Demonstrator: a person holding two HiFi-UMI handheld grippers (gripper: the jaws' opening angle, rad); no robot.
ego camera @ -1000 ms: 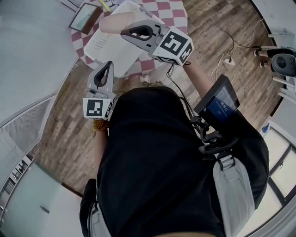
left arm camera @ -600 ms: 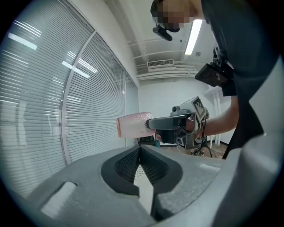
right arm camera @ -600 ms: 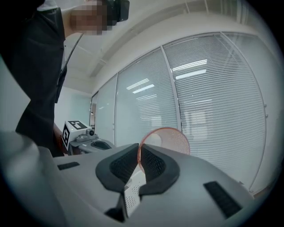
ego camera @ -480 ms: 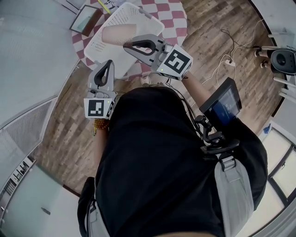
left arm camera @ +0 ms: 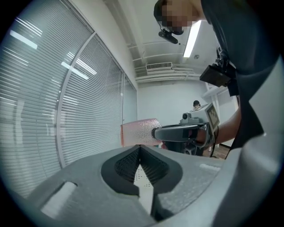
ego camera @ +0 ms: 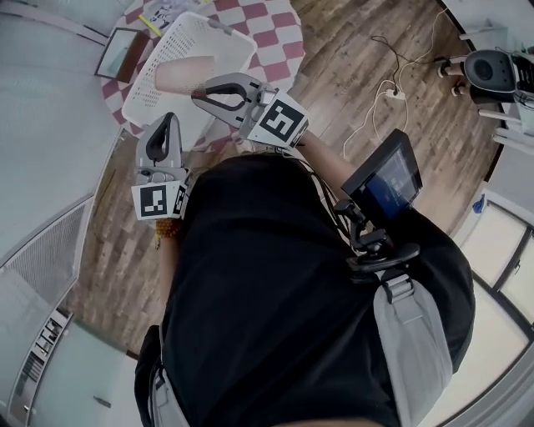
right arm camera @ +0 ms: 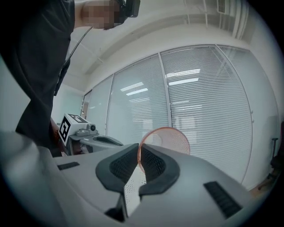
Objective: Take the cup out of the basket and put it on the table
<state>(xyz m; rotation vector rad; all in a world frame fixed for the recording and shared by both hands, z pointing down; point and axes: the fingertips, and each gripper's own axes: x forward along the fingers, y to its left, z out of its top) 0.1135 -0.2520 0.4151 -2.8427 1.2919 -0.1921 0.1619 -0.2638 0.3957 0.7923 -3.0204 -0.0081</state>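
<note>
Over the white basket [ego camera: 140, 88] on the checkered table [ego camera: 279, 21], the right gripper [ego camera: 198, 90] pinches the pink cup [ego camera: 183, 73] by its rim, while the left gripper [ego camera: 166, 122] hangs beside it with jaws together and empty; the carry is judged under way, next needing bare tabletop and an upright set-down.

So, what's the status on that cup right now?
Right gripper shut on rim of pink cup. Left gripper shut, empty. Cup up over white basket, not yet on checked table. Nothing seen in the way.

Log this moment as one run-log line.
right tool: shut on cup rim | left tool: shut, empty | cup: in air over basket | table: cup not yet placed
</note>
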